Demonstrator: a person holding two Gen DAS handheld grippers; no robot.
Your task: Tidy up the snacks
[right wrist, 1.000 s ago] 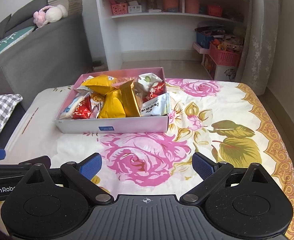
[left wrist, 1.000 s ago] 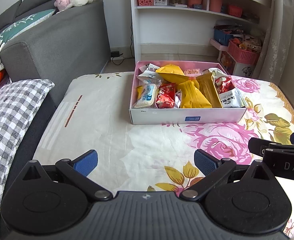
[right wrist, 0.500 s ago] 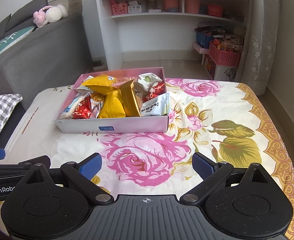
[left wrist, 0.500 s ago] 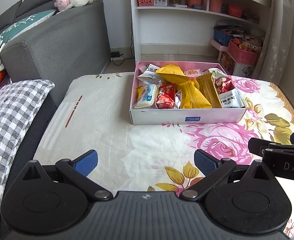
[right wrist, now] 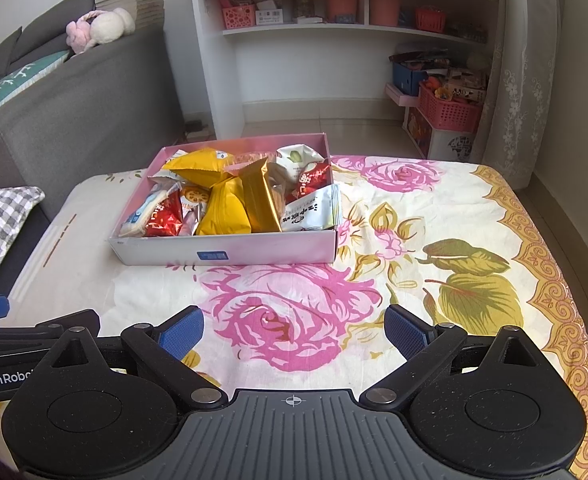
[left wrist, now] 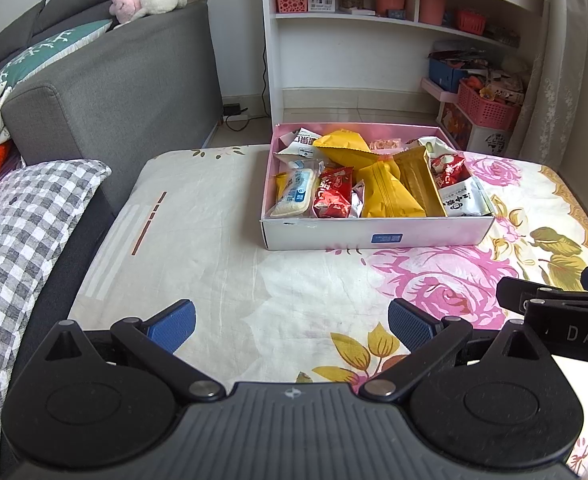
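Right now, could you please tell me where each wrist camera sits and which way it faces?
Left wrist: on the left gripper, low over the floral bedsheet, facing the pink-lined cardboard snack box; its blue-padded fingers are spread, and the right gripper shows at the right edge.
Right wrist: on the right gripper, facing the same box from further right; its own open fingers and part of the left gripper show.
Shared: the box, sheet, grey sofa and white shelf.
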